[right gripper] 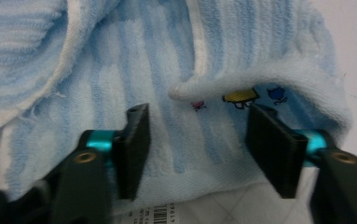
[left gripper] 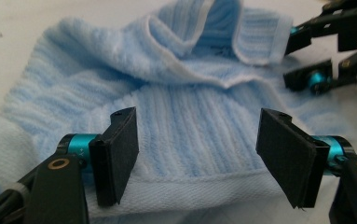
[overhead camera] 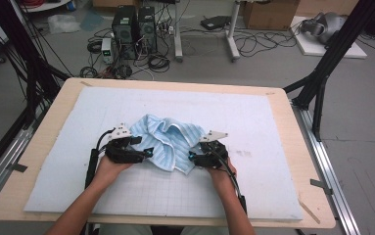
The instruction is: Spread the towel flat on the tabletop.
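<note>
Towel [overhead camera: 164,142] seen crumpled at table [overhead camera: 283,161] centre, mid-frame. Left tool [left gripper: 197,156] spread over lower hem, nothing pinched. Right tool [right gripper: 197,149] spread astride opposite hem, nothing gripped. Risk judged: several bunched layers caught together, or hem missed, leaving folds trapped.

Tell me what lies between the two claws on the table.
In the high view, the crumpled light blue striped towel fills the stretch between the left claw and the right claw, resting on the pale mat.
</note>
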Available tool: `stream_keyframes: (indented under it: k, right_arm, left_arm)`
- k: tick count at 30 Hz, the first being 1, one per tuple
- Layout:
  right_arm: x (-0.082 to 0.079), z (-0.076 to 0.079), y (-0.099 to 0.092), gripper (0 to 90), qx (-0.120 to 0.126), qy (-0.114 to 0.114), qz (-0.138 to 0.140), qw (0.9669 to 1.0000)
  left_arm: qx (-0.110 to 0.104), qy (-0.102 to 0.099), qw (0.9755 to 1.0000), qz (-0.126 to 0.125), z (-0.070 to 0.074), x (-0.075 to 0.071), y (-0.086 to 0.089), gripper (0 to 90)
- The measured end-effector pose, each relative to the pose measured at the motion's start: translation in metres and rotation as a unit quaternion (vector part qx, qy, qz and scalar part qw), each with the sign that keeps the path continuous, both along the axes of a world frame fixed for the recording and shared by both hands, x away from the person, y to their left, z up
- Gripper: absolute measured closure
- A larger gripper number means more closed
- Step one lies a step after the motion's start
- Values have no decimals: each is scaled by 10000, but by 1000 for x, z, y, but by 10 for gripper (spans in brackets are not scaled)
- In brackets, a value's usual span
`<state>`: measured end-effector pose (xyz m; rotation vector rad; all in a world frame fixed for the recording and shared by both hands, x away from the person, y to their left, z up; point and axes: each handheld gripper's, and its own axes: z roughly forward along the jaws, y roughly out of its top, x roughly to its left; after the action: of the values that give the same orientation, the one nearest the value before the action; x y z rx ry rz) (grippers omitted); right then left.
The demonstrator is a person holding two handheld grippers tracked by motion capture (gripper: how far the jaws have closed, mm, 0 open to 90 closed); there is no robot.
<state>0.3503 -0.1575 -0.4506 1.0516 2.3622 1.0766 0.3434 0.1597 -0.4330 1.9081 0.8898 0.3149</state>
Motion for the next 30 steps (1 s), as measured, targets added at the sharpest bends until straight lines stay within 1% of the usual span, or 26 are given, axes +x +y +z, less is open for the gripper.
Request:
stream_keyframes:
  k: [1,2,3,4,5,6,7,8,9,10,11,12,13,14,15,16,18,21,22,23,24,26,27,28,29,30]
  right_arm:
    - [0,0,-1,459,58,56,-43,10000]
    - [0,0,-2,497,71,82,-66,9999]
    - [0,1,-3,533,87,113,-76,9999]
    - [-1,2,-4,579,100,144,-104,9998]
    - [-2,2,-5,619,86,161,-100,9998]
    - [-2,3,-6,671,67,171,-64,9998]
    - [-4,4,-6,720,73,225,-50,9997]
    - [-5,5,-7,749,56,252,-11,9997]
    - [-5,5,-7,749,56,252,-11,9997]
    - [-7,5,-7,779,44,263,36,9996]
    - [-14,7,-8,811,-13,329,164,9993]
    - [-16,7,-8,815,-44,333,232,9992]
    - [-16,7,-8,815,-44,333,232,9992]
    - [-20,8,-8,819,-71,394,293,9988]
    - [-25,9,-9,820,-105,402,395,9984]
    - [-32,9,-11,820,-32,484,518,9975]
    - [-41,8,-13,819,76,542,672,9962]
    - [-56,7,-15,818,233,637,880,9938]
    - [-60,7,-14,817,255,658,945,9930]
    - [-64,7,-14,817,260,668,1033,9921]
    - [-68,7,-13,817,277,683,1122,9909]
    - [-76,7,-10,810,268,734,1301,9884]
    - [-80,8,-9,793,243,735,1382,9874]
    - [-83,8,-8,757,214,699,1435,9869]
    - [-83,8,-8,757,214,699,1435,9869]
    - [-86,11,-8,648,258,591,1446,9874]
  left_arm:
    - [175,82,9998,-12,-4,1,-4,299]
    - [341,110,9993,-54,-6,1,-6,300]
    - [341,110,9993,-54,-6,1,-6,306]
    - [463,107,9988,-64,-8,1,-9,329]
    - [645,83,9978,-120,-9,1,-12,372]
    - [783,23,9968,-176,-10,0,-14,490]
    - [909,-4,9954,-296,-12,0,-14,617]
    - [985,-14,9944,-382,-13,0,-15,698]
    - [1020,-69,9939,-405,-14,0,-14,698]
    - [978,-76,9944,-404,-13,0,-11,781]
    - [849,-63,9956,-392,-12,1,-8,863]
    - [789,-128,9960,-390,-11,2,-3,865]
    - [789,-128,9960,-390,-11,2,-3,867]
    - [768,-179,9962,-363,-10,2,-1,867]
    - [733,-203,9966,-331,-9,2,1,868]
    - [707,-233,9968,-306,-8,2,3,869]
    - [629,-319,9972,-249,-6,4,7,873]
    - [512,-327,9978,-250,-5,7,13,879]
    - [462,-336,9981,-220,-5,8,16,879]
    - [267,-313,9991,-97,-4,10,21,879]
    - [267,-313,9991,-97,-4,10,21,879]
    - [137,-339,9993,48,-1,14,31,879]
    - [137,-339,9993,48,-1,14,31,879]
    - [104,-381,9992,117,0,15,34,877]
    - [7,-402,9990,184,1,16,37,877]
    - [-168,-461,9979,411,3,17,42,763]
